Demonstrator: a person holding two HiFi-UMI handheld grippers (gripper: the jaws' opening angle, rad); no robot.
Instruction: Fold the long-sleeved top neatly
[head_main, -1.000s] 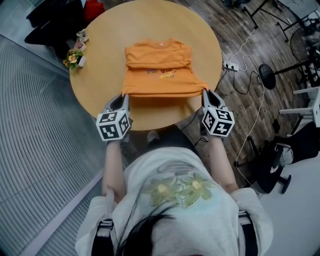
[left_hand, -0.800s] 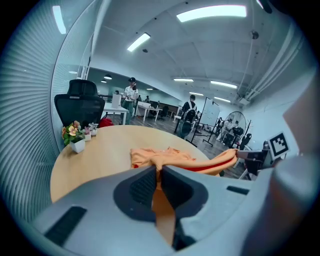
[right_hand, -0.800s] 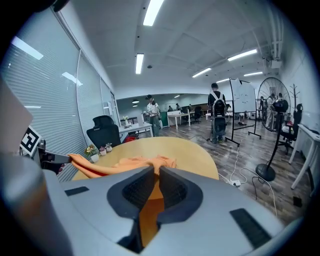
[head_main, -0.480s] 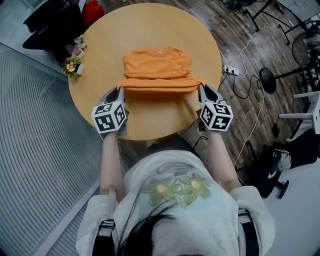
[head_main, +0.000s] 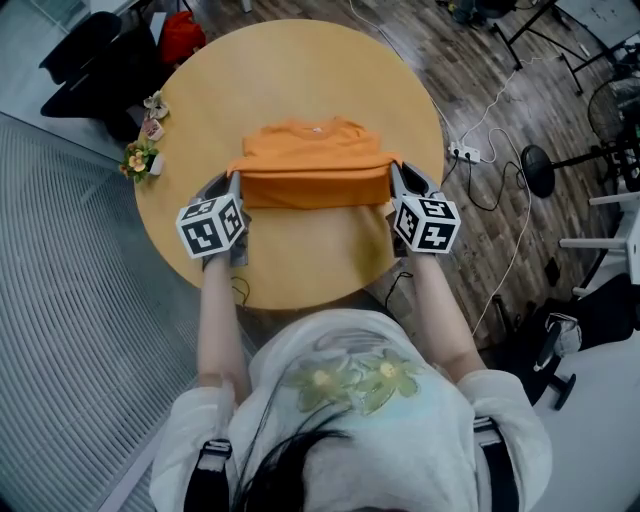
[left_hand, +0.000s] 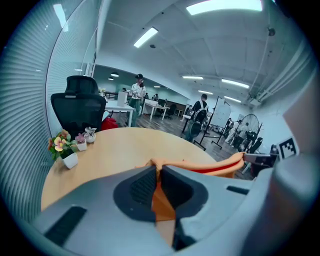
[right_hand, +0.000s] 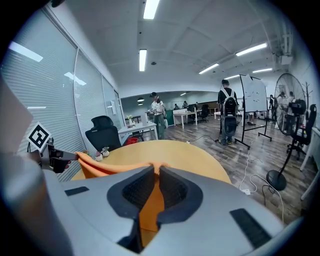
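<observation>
Since the frame of a second ago, both grippers are travelling away from the person across the round wooden table, taking the near hem of the orange long-sleeved top with them; the raised fold is now sitting over the garment's middle instead of near the table's front rim. The left gripper is clamping the fold's left corner, its jaws closed on orange fabric. The right gripper is gripping the right corner likewise, cloth pinched between its pads. The hem is stretching taut between the two grippers, lifted clear of the lower layer. The top is lying centred on the table, collar at the far side. Small flower pots are standing at the table's left edge, apart from the garment.
</observation>
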